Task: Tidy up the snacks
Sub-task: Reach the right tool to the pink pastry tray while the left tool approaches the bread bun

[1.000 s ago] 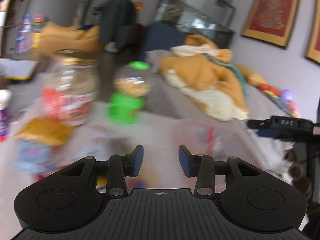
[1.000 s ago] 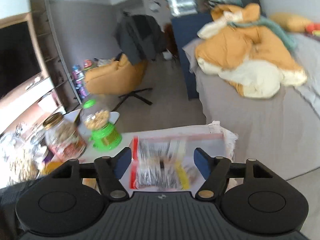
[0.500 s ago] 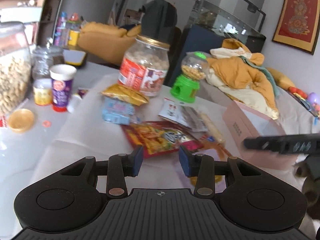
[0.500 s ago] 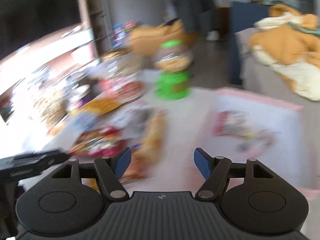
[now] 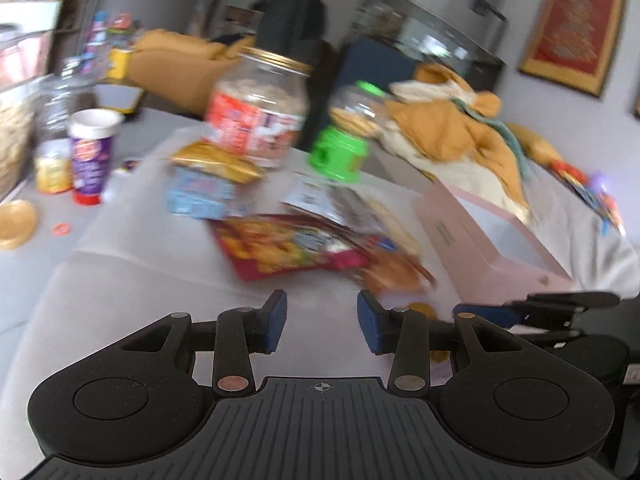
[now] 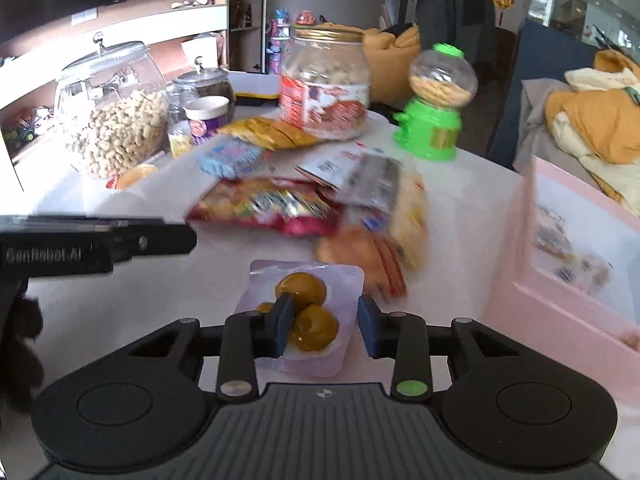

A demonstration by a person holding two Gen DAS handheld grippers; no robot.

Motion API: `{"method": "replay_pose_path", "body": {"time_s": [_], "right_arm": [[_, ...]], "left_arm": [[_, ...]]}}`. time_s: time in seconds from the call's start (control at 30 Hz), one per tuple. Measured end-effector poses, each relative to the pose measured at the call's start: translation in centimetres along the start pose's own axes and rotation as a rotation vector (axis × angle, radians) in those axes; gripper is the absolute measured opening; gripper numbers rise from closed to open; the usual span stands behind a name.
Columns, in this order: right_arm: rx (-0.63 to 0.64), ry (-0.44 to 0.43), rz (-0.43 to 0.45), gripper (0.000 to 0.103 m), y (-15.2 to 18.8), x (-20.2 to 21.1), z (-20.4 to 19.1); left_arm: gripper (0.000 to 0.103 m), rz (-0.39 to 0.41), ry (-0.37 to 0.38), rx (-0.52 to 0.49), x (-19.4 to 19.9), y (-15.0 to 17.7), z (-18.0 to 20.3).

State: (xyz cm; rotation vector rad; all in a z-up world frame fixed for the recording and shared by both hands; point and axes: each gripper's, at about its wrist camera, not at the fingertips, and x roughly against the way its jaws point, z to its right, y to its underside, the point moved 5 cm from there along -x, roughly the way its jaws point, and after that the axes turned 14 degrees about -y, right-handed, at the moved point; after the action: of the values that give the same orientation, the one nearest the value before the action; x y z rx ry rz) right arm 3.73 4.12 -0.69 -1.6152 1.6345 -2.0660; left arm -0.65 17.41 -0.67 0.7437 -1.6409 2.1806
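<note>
A clear pack of yellow-brown balls (image 6: pixel 304 292) lies on the white tablecloth at the near edge of the snack pile. My right gripper (image 6: pixel 323 330) is closing on it: the pack sits between the jaws, the left pad over one ball and the right pad at the pack's edge. My left gripper (image 5: pixel 322 322) hovers open over bare cloth, nothing between its fingers. Beyond lie a red snack bag (image 6: pixel 264 204), a blue packet (image 6: pixel 230 158) and a yellow packet (image 6: pixel 276 132). The open pink box (image 6: pixel 580 248) stands at the right with a packet inside.
A gold-lidded jar (image 6: pixel 324 80), a green candy dispenser (image 6: pixel 436 104), a big peanut jar (image 6: pixel 112 112) and a purple cup (image 6: pixel 206 118) stand at the back. The left gripper's body (image 6: pixel 100 240) reaches in from the left. A bed with orange bedding lies behind.
The right gripper swung from over the pink box to the snack pile, sank onto the pack of yellow balls and narrowed its jaws. The left gripper dropped closer to the table.
</note>
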Motion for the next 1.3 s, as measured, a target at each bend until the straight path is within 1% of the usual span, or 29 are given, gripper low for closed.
{"method": "replay_pose_path", "body": {"time_s": [0.17, 0.23, 0.3, 0.33, 0.37, 0.4, 0.47, 0.57, 0.63, 0.67, 0.73, 0.77, 0.8, 0.87, 0.93, 1.03, 1.13, 1.23, 1.27, 1.3], "right_arm": [[-0.061, 0.094, 0.009, 0.034, 2.5, 2.9, 3.3], [-0.096, 0.125, 0.021, 0.034, 3.6, 3.9, 4.8], [-0.143, 0.135, 0.034, 0.035, 4.3, 4.8, 6.1], [-0.164, 0.136, 0.041, 0.038, 4.6, 5.2, 6.6], [-0.183, 0.140, 0.050, 0.043, 4.9, 5.4, 7.1], [-0.200, 0.149, 0.063, 0.047, 5.2, 5.6, 7.6], [-0.228, 0.159, 0.089, 0.062, 5.8, 5.8, 8.3], [-0.286, 0.149, 0.129, 0.067, 6.4, 5.6, 9.1], [-0.287, 0.151, 0.135, 0.071, 6.3, 5.4, 9.2], [-0.290, 0.150, 0.135, 0.073, 6.3, 5.3, 9.3], [-0.316, 0.134, 0.138, 0.075, 6.5, 5.3, 9.7], [-0.338, 0.115, 0.142, 0.075, 6.6, 5.4, 10.1], [-0.354, 0.099, 0.146, 0.075, 6.7, 5.5, 10.4], [-0.372, 0.079, 0.157, 0.075, 6.7, 5.7, 10.6], [-0.372, 0.079, 0.157, 0.076, 6.7, 5.6, 10.6], [-0.352, 0.097, 0.145, 0.076, 6.6, 5.4, 10.2], [-0.353, 0.098, 0.146, 0.076, 6.6, 5.5, 10.2], [-0.353, 0.099, 0.146, 0.077, 6.7, 5.5, 10.2], [-0.352, 0.100, 0.146, 0.077, 6.7, 5.5, 10.2], [-0.353, 0.100, 0.146, 0.077, 6.7, 5.5, 10.2]], "left_arm": [[0.044, -0.004, 0.037, -0.149, -1.9, -0.8, 4.3], [0.044, -0.006, 0.032, -0.217, -3.1, -1.4, 6.2], [0.044, -0.041, 0.018, -0.252, -4.3, -1.8, 7.7], [0.044, -0.064, 0.010, -0.261, -4.9, -1.9, 8.4], [0.044, -0.079, 0.002, -0.268, -5.3, -1.9, 9.0], [0.044, -0.083, -0.006, -0.278, -5.5, -1.9, 9.6], [0.044, -0.075, -0.019, -0.298, -5.7, -1.7, 10.6], [0.045, -0.059, -0.043, -0.284, -6.3, -1.6, 11.5], [0.045, -0.036, -0.091, -0.291, -6.7, -1.5, 11.9], [0.051, -0.023, -0.130, -0.308, -6.9, -1.6, 12.2], [0.053, 0.001, -0.207, -0.376, -7.0, -1.5, 12.7], [0.056, 0.015, -0.252, -0.416, -7.1, -1.4, 12.8], [0.058, 0.027, -0.278, -0.439, -7.0, -1.4, 12.8], [0.060, 0.016, -0.315, -0.441, -6.8, -1.5, 12.5], [0.060, -0.022, -0.327, -0.408, -6.6, -1.9, 12.1], [0.060, -0.087, -0.333, -0.352, -6.8, -2.5, 12.0], [0.063, -0.135, -0.318, -0.325, -7.4, -2.8, 12.6], [0.064, -0.140, -0.330, -0.370, -8.2, -2.8, 13.5], [0.067, -0.138, -0.338, -0.395, -8.5, -2.8, 13.6], [0.067, -0.133, -0.347, -0.423, -8.7, -2.7, 13.6]]}}
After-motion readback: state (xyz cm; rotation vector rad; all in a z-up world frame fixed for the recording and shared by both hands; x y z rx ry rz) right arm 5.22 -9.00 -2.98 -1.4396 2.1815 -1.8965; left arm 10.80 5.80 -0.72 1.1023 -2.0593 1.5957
